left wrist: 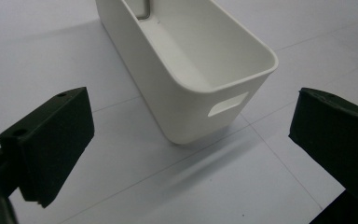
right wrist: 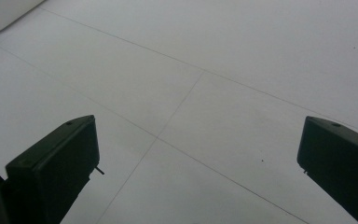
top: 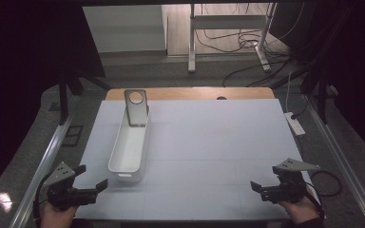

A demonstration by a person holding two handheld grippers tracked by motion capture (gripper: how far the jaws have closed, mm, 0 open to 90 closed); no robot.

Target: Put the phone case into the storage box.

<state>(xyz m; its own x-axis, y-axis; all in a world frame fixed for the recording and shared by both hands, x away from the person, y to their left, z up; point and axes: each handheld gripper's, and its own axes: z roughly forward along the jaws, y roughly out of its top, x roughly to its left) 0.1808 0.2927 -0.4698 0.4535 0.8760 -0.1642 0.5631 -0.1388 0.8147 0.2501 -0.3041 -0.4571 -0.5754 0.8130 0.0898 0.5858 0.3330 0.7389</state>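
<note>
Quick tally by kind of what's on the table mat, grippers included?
White bin: 1
Grey metal plate with a round hole, leaning in the bin: 1
Grippers, both open: 2, left gripper, right gripper
Total: 4

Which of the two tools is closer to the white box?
The left tool. It sits just beside the near end of the white box, while the right tool is far across the table.
</note>
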